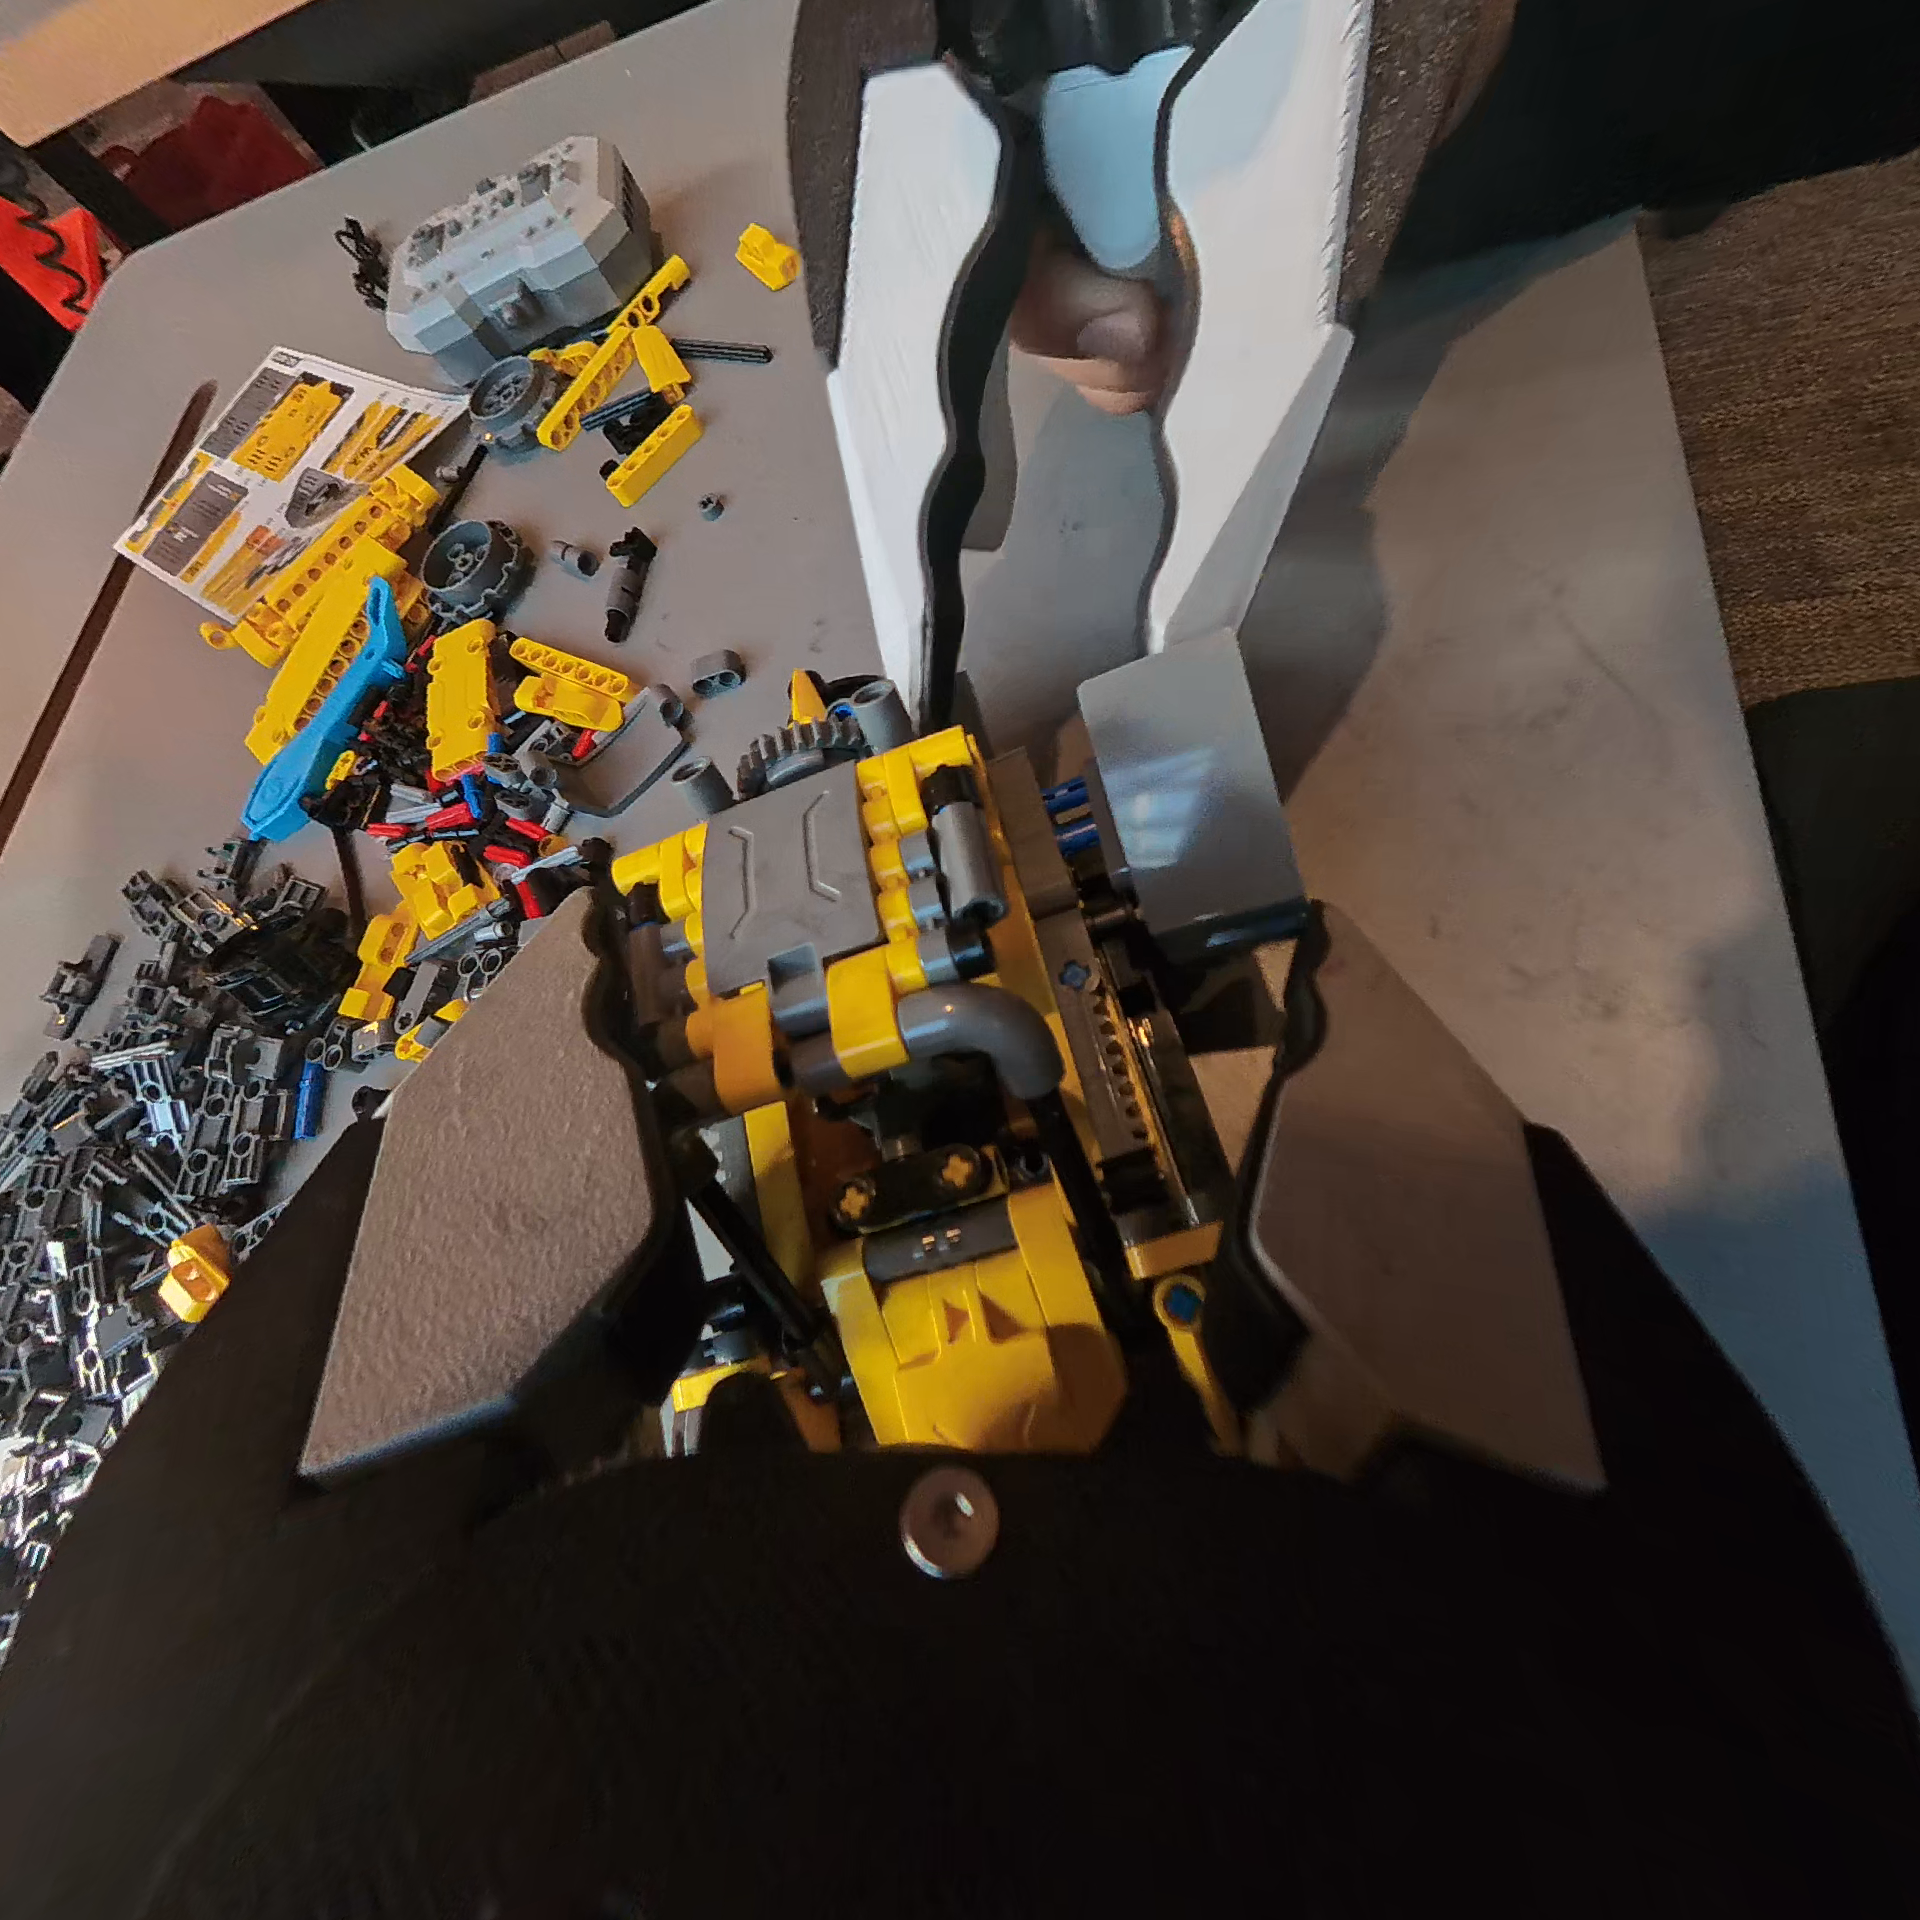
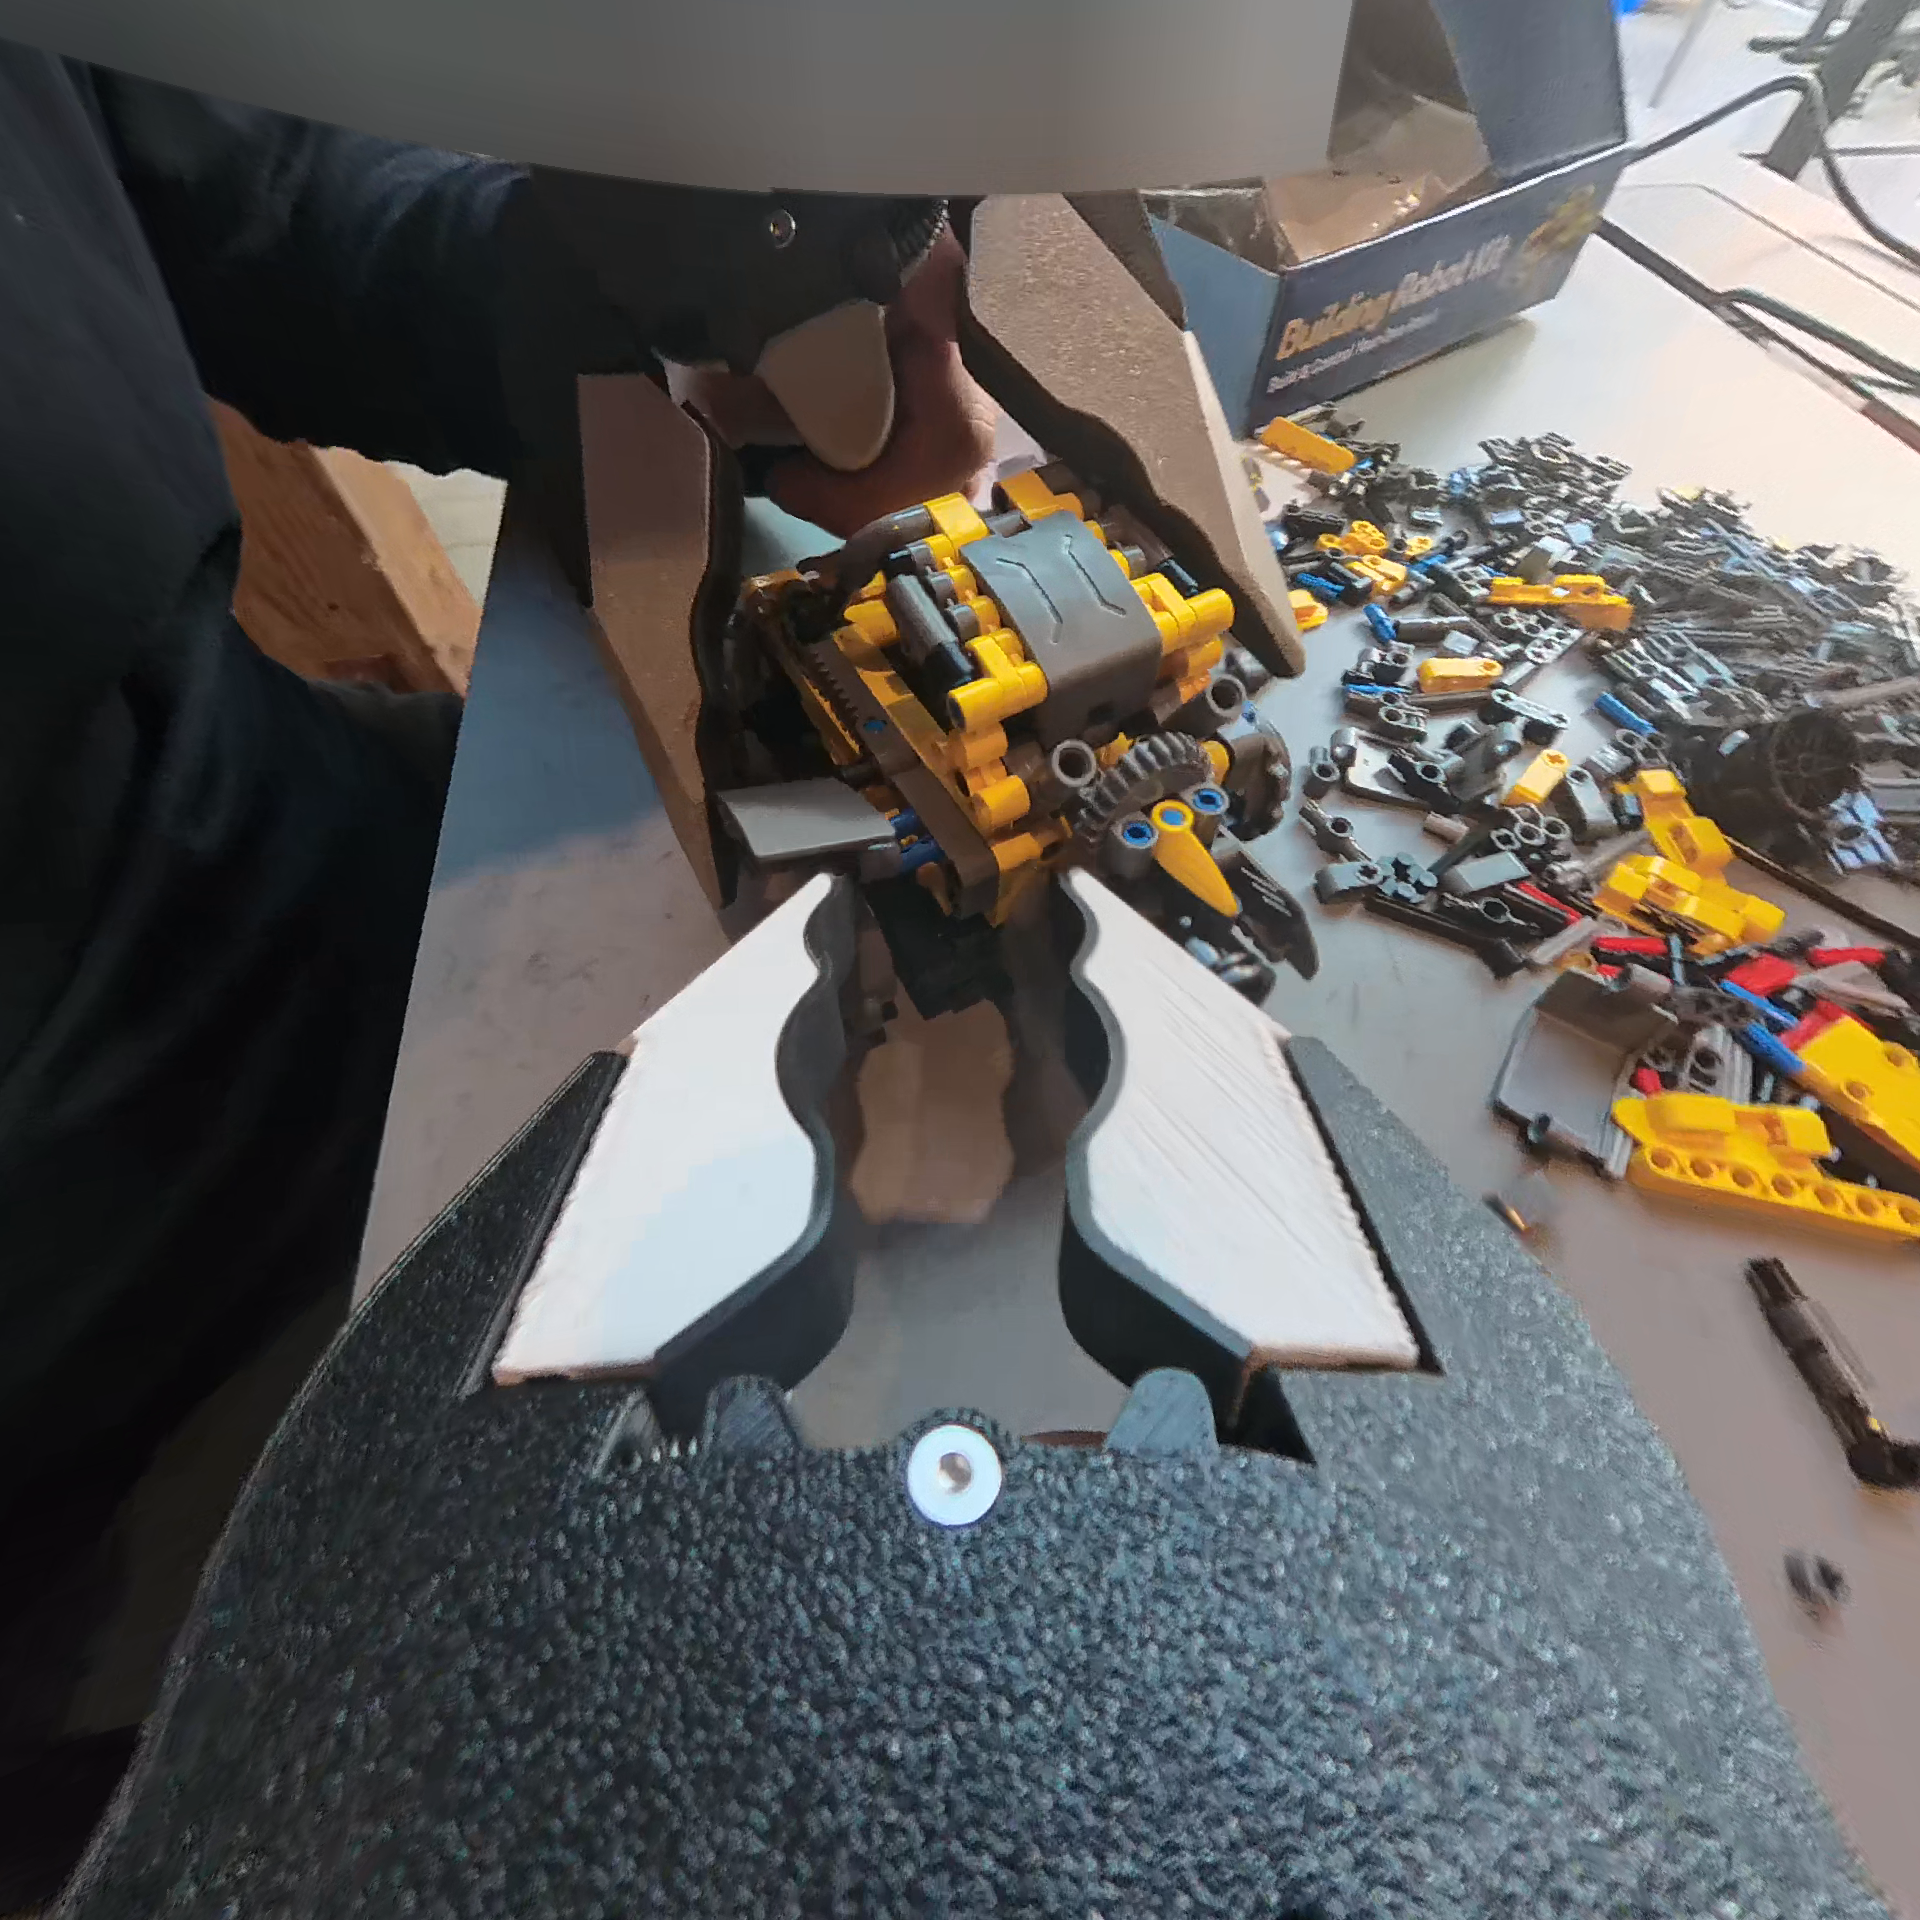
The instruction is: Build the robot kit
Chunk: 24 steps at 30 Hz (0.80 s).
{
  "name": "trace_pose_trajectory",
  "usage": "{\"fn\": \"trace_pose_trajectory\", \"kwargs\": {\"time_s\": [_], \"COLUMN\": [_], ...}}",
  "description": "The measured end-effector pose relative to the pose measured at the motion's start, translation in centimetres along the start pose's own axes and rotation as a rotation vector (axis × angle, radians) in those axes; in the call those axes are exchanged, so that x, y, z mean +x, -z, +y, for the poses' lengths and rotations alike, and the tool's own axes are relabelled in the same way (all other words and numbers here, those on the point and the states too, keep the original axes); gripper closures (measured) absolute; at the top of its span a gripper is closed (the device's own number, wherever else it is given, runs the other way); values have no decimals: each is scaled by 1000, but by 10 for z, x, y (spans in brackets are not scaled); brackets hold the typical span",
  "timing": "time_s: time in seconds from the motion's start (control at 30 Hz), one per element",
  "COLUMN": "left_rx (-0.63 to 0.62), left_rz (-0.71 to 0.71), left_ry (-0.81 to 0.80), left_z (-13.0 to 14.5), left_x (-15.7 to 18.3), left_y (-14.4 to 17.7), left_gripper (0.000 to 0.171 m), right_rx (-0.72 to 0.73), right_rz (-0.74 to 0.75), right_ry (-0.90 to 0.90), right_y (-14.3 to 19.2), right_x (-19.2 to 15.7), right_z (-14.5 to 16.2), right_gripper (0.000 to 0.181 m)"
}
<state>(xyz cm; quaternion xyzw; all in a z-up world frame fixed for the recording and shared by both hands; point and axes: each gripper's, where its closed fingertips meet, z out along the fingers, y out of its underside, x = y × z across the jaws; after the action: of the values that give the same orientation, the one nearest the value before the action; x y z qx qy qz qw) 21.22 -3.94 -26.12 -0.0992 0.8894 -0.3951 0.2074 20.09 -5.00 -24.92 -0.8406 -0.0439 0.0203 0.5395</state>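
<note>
My left gripper (image 1: 956,914) is shut on a yellow and grey brick-built model (image 1: 800,904) and holds it above the grey table (image 1: 1507,831). The model has a grey curved panel on top, a gear wheel and a grey block at its side. My right gripper (image 2: 951,883) has white fingers (image 2: 707,1164) and is open. Its tips stand either side of the model's black lower end (image 2: 935,956). In the right wrist view the left gripper (image 2: 997,769) clamps the model (image 2: 1060,623) from both sides. The right gripper also shows in the left wrist view (image 1: 1049,675).
Loose yellow, black, red and blue pieces (image 1: 416,748) lie spread over the table's left part, with a printed leaflet (image 1: 281,457), a grey hub block (image 1: 520,249) and a blue tool (image 1: 322,717). A dark blue box (image 2: 1434,270) stands behind the pieces (image 2: 1610,779). Only a small space, under 4 cm, lies between the two pairs of fingers. The grey hub block (image 1: 520,249) is about equally far from each gripper, around 30 centimeters.
</note>
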Motion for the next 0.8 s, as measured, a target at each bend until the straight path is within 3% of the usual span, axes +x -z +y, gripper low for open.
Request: {"fn": "trace_pose_trajectory", "kwargs": {"time_s": [0.1,0.2,0.5,0.63,0.67,0.8], "left_rx": [4,1,-35,-64,-69,-7], "left_rz": [-12,-25,-112,-165,-170,-70], "left_ry": [5,8,69,112,123,218], "left_z": [0,0,1,3,4,-5], "left_x": [-1,-2,-11,-15,-15,-6], "left_y": [0,0,-2,-1,0,5], "left_gripper": [49,49,48,48,48,45], "right_rx": [-10,13,254,328,338,314], "right_rz": [54,-24,-54,-44,-38,-5], "right_ry": [-89,-346,-880,-984,-984,-995], "right_y": [13,15,-2,1,3,6], "right_x": [-2,-19,-15,-11,-11,-9], "right_z": [8,7,-10,-8,-10,-3], "right_gripper": [145,153,157,166,180,177]}}
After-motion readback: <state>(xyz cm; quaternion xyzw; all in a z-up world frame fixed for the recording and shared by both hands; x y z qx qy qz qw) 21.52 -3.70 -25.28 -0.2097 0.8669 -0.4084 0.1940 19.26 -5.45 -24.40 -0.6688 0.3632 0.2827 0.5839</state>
